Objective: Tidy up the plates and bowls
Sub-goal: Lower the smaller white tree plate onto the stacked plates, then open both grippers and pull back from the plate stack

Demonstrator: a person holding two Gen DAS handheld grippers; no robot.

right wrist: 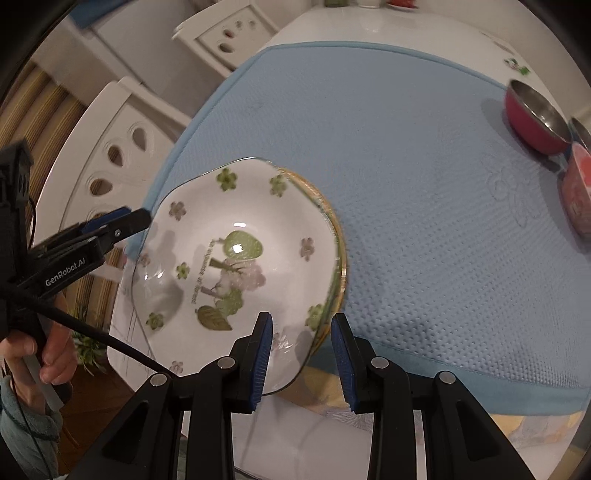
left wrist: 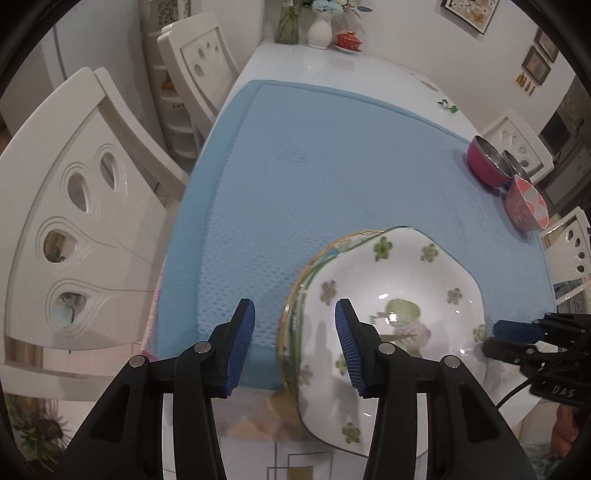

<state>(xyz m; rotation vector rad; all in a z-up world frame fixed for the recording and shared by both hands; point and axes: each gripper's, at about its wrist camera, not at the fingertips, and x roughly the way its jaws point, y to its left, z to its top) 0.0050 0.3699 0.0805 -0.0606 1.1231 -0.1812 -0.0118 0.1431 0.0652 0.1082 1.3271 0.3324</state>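
Observation:
A white plate with green and pink flowers [left wrist: 399,280] lies on a yellow-rimmed plate [left wrist: 295,291], over the blue mat's near corner and past its front edge. My left gripper [left wrist: 294,308] straddles the stack's left rim, one pad inside the white plate and one outside, shut on the stack. My right gripper [right wrist: 302,319] grips the opposite rim of the white plate [right wrist: 236,236] the same way, above the yellow-rimmed plate [right wrist: 340,236]. Each gripper shows side-on in the other view: the right gripper [left wrist: 495,338] and the left gripper [right wrist: 138,218]. The stack's edges are blurred.
On the mat's [left wrist: 332,166] far right stand a red steel-lined bowl [left wrist: 487,162], a second steel bowl [left wrist: 515,162] and a pink patterned bowl [left wrist: 528,203]. White chairs [left wrist: 74,229] flank the table. A vase [left wrist: 319,31] and a red lidded dish [left wrist: 349,40] stand at the far end.

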